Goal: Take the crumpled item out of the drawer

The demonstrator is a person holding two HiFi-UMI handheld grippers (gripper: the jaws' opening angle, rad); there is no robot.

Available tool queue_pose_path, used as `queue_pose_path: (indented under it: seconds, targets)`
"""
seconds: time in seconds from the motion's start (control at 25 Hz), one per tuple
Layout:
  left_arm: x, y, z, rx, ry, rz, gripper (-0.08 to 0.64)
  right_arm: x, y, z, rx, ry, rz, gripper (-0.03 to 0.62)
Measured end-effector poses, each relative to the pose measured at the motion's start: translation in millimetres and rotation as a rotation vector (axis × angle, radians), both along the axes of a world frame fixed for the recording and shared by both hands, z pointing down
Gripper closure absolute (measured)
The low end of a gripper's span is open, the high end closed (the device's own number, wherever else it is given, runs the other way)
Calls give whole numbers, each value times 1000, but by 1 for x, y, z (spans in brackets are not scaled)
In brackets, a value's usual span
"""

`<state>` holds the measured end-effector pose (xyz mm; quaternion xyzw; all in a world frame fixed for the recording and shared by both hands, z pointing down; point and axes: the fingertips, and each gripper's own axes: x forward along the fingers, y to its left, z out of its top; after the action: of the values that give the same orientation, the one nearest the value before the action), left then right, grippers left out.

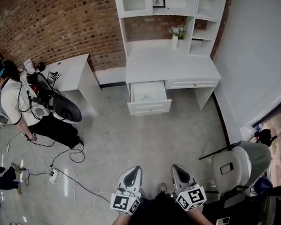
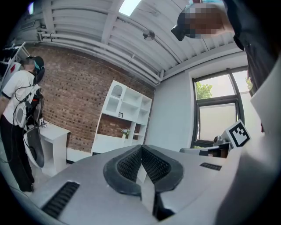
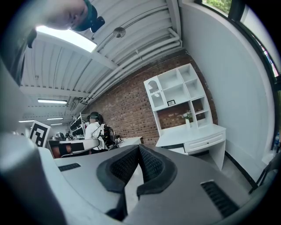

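We stand well back from the desk, both grippers empty.

Our left gripper (image 1: 134, 172) and right gripper (image 1: 178, 170) sit side by side low in the head view, each with its jaws pressed together on nothing. Across the floor, the white desk (image 1: 171, 67) has its left drawer (image 1: 150, 107) pulled open. From here its pale inside is too small for us to make out the crumpled item.
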<state>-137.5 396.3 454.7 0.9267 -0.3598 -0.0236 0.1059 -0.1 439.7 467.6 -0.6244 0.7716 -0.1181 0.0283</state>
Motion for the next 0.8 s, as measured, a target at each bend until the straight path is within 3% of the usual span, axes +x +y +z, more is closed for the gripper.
queue_pose_path:
  seconds: [0.28, 0.48, 0.8]
  targets:
    - [44, -9, 1, -9, 3, -17, 535, 37, -12, 2, -11, 17, -47, 578]
    - [79, -12, -1, 20, -52, -13, 535, 64, -28, 3, -18, 27, -99, 578]
    - [88, -65, 15, -35, -57, -35, 535, 75, -79, 24, -67, -4, -114, 578]
